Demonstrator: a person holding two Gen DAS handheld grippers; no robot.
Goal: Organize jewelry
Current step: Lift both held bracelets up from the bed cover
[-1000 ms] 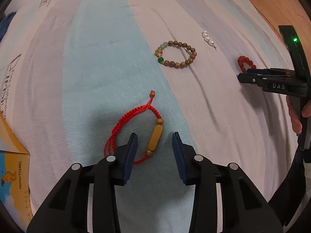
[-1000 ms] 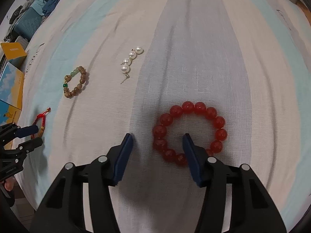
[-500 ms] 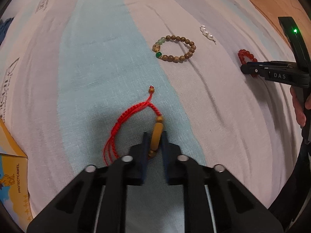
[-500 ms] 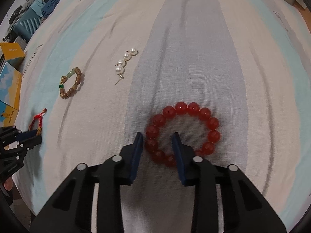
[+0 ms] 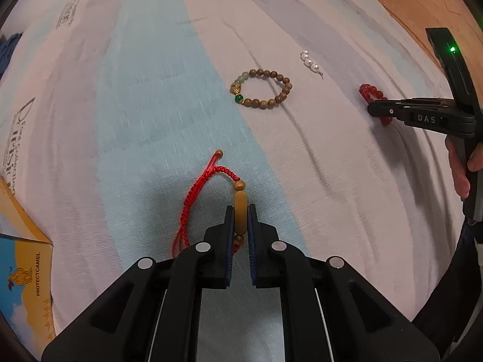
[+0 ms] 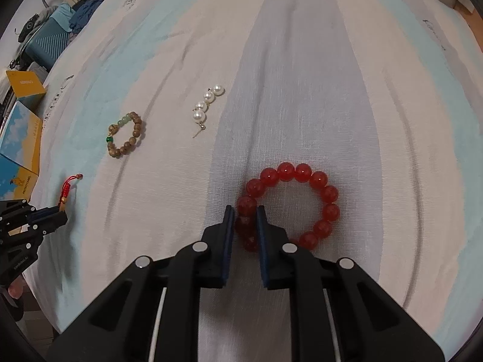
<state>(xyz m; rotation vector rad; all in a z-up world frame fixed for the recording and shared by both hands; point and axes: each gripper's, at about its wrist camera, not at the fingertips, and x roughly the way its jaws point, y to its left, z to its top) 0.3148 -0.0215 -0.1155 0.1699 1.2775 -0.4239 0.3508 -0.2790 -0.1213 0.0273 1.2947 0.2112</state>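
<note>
A red cord bracelet (image 5: 196,193) with a long amber bead (image 5: 241,211) lies on the striped bedsheet. My left gripper (image 5: 240,214) is shut on that amber bead. A red bead bracelet (image 6: 314,199) lies on the sheet; my right gripper (image 6: 245,214) is shut on its left side. The right gripper also shows in the left wrist view (image 5: 374,109), on the red beads (image 5: 369,92). The left gripper shows in the right wrist view (image 6: 62,212) at the cord bracelet (image 6: 71,182). A brown wooden bead bracelet (image 5: 261,92) (image 6: 126,134) and a pearl earring (image 5: 311,61) (image 6: 206,105) lie between them.
A yellow and blue box (image 5: 21,265) (image 6: 21,144) sits at the sheet's left edge. A blue suitcase (image 6: 45,45) and clutter stand beyond the bed. Wooden floor (image 5: 422,3) shows past the far right edge.
Both grippers went from open to shut: the left closed on the amber bead of the cord bracelet, the right closed on the red bead bracelet.
</note>
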